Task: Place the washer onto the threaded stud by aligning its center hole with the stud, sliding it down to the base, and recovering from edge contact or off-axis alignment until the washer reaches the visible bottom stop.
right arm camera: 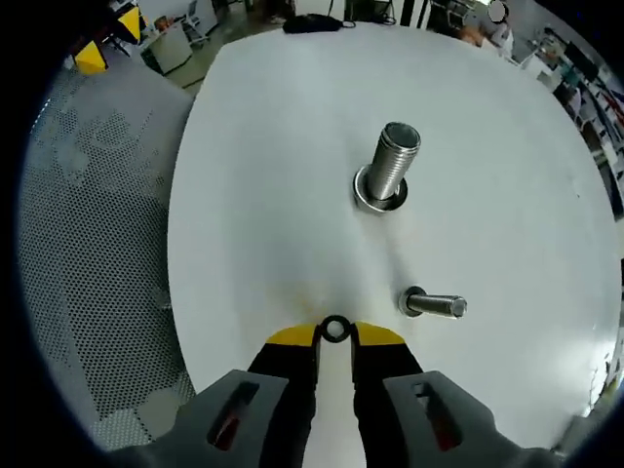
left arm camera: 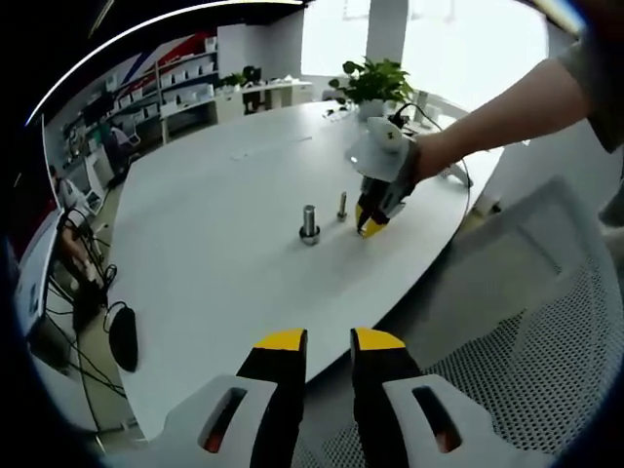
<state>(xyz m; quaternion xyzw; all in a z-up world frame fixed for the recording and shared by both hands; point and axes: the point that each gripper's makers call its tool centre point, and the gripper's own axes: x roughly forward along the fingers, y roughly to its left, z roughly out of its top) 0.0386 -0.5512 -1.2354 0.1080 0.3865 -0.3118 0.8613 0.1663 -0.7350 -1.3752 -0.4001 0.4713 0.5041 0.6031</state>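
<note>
Steel shows at the tips of the right gripper (right arm camera: 334,333): a small washer (right arm camera: 335,329) is pinched edgewise between its yellow fingertips, its hole facing up, so it can be carried level and lowered over a stud. It is not yet on any stud. Ahead stand two threaded pieces on the white table (right arm camera: 273,175): a small stud (right arm camera: 432,305), nearest the gripper and not far from the table's near edge, and a big stud (right arm camera: 388,168) farther in toward the middle, with a ring already lying around its base. Which one the held washer is meant for I cannot say for sure; its size suggests the small one. From the left gripper view the right gripper (left arm camera: 371,223) sits low beside the small stud (left arm camera: 342,205), the big stud (left arm camera: 309,223) just past it. The left gripper (left arm camera: 330,343) hangs off the table's edge, its fingers narrow with nothing between them. No containers are in play.
</note>
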